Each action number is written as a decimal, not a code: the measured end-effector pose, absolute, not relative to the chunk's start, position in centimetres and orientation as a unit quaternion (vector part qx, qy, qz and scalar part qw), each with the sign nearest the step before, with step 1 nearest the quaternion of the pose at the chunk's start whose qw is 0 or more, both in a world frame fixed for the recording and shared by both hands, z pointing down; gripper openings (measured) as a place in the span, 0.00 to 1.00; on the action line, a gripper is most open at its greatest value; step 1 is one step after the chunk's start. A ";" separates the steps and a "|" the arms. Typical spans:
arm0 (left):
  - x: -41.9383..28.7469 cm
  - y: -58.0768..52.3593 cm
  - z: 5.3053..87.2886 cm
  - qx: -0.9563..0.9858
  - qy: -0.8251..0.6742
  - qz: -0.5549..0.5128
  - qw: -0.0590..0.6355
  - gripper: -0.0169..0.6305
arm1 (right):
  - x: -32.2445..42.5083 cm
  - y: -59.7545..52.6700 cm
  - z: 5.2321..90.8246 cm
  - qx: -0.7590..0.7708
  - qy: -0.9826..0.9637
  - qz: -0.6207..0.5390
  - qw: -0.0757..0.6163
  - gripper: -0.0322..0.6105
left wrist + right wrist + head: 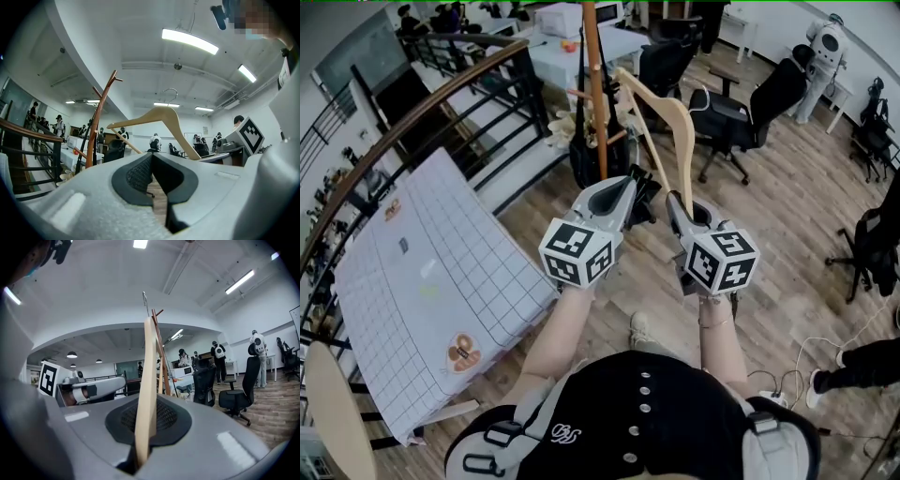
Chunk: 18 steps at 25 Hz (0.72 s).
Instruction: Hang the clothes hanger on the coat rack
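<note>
The left gripper view shows us the curved metal hook [171,89] on the wooden hanger [164,113], up in the air beside the coat rack [95,131], and the head view, where we cannot make out that hook, looks down on both tools in front of the rack. Our right gripper [678,202] pinches the hanger's low end tight, and our left gripper [639,192] is squeezed together on nothing. We count one hanger, one rack, two grippers
</note>
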<state>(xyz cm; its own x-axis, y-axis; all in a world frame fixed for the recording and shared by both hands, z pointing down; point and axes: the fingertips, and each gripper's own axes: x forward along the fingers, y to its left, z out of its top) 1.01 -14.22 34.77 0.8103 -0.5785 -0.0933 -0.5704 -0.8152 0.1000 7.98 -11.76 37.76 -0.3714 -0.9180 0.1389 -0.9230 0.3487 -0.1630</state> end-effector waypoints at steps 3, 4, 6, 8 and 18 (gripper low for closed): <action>2.0 -16.7 34.2 0.949 -0.307 -0.059 0.031 0.02 | 9.1 -14.4 37.1 0.560 -0.822 0.104 0.007 0.05; 2.3 -17.5 34.1 0.949 -0.308 -0.057 0.030 0.02 | 9.4 -15.2 36.9 0.559 -0.823 0.103 0.006 0.05; 2.9 -19.0 33.8 0.948 -0.313 -0.054 0.026 0.02 | 9.9 -16.8 36.8 0.556 -0.825 0.101 0.009 0.05; 3.4 -20.4 33.4 0.946 -0.318 -0.057 0.021 0.02 | 10.4 -18.4 36.7 0.552 -0.828 0.099 0.012 0.05; 5.3 -27.1 32.4 0.935 -0.347 -0.072 0.007 0.02 | 12.1 -25.9 36.1 0.525 -0.847 0.088 0.010 0.05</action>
<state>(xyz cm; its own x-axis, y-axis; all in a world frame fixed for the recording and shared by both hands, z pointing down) 5.32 -27.09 32.39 0.7490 -0.6496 -0.1304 -0.6477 -0.7593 0.0630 12.06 -25.85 36.12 -0.4494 -0.8865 0.1100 -0.8901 0.4341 -0.1388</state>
